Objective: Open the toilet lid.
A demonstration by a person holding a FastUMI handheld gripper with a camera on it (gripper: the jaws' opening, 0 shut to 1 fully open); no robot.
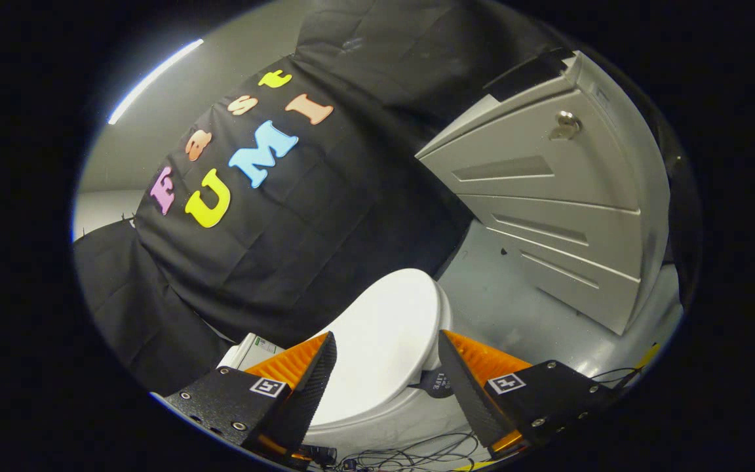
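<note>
A white toilet stands on the grey floor, and its lid (387, 331) lies down flat over the bowl (377, 419). My gripper (387, 344) hovers above it, open, with the lid showing in the gap between the two fingers. Neither of the fingers (312, 377) touches the lid. The white tank (253, 351) peeks out behind the left finger, against the black cloth wall.
A grey drawer cabinet (548, 196) with a keyed lock (566, 124) stands to the right of the toilet, beyond a patch of grey floor (502, 301). Loose cables (410, 452) lie on the floor below the bowl. Black cloth (299, 216) hangs behind the toilet.
</note>
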